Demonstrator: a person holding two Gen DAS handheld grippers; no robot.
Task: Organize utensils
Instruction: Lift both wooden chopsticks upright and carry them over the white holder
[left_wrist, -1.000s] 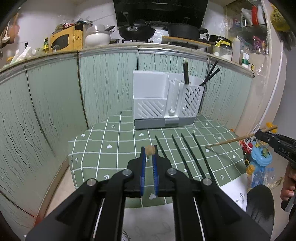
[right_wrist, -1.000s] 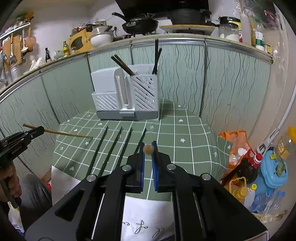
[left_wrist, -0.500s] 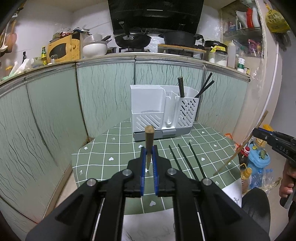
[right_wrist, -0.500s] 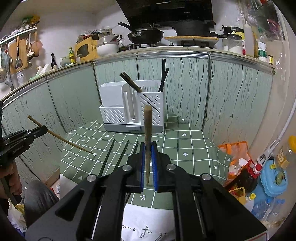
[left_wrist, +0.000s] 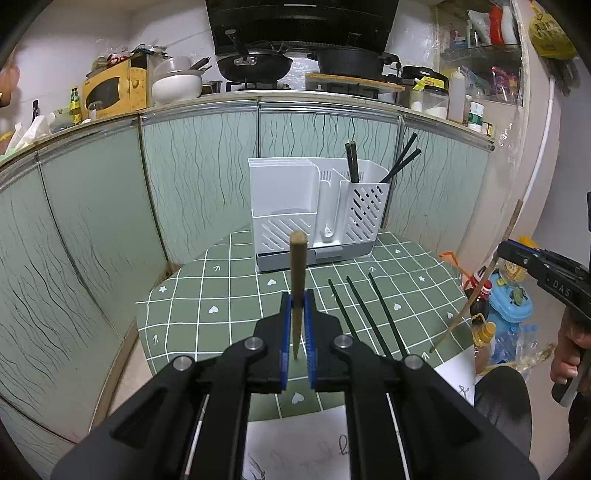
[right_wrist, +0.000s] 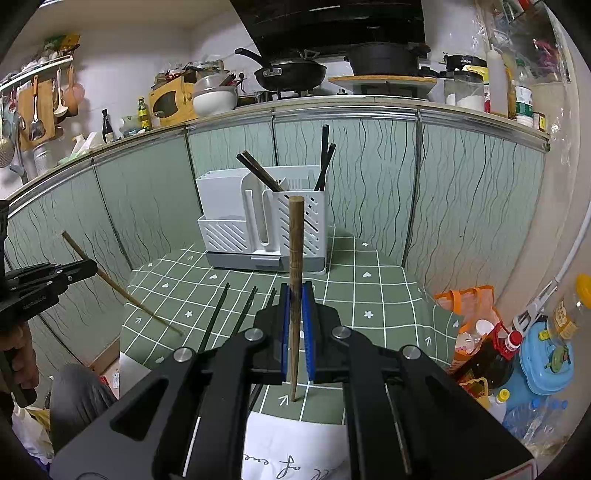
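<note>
While each gripper pinched a wooden chopstick, both sticks stood nearly upright above the green tablecloth (left_wrist: 236, 295). The left gripper (left_wrist: 297, 325) had its blue pads (left_wrist: 285, 332) pressed onto the lower part of its chopstick (left_wrist: 297, 269), whose thick end pointed up and whose thin tip showed just below the pads. From the right wrist view, the same stick (right_wrist: 118, 284) leaned across the table's left edge, held in the left gripper (right_wrist: 79, 267) at the frame's side.

The right gripper (right_wrist: 296, 325) was likewise clamped on its own chopstick (right_wrist: 295, 251), thick end up, thin tip hanging past the pads over the cloth. From the left wrist view this stick (left_wrist: 480, 280) slanted at the far right, gripped by the right gripper (left_wrist: 506, 251), with a hand (left_wrist: 570, 347) on the handle.

Three black chopsticks (left_wrist: 365, 314) lay side by side on the cloth, right of the left gripper and short of the rack. The white utensil rack (left_wrist: 317, 210) stood at the table's back edge against the cabinet fronts. Several dark chopsticks (left_wrist: 352, 162) already stood in its slotted right compartment, some upright, some leaning right. A sheet of white paper (right_wrist: 295, 454) with handwriting lay at the near edge.
</note>
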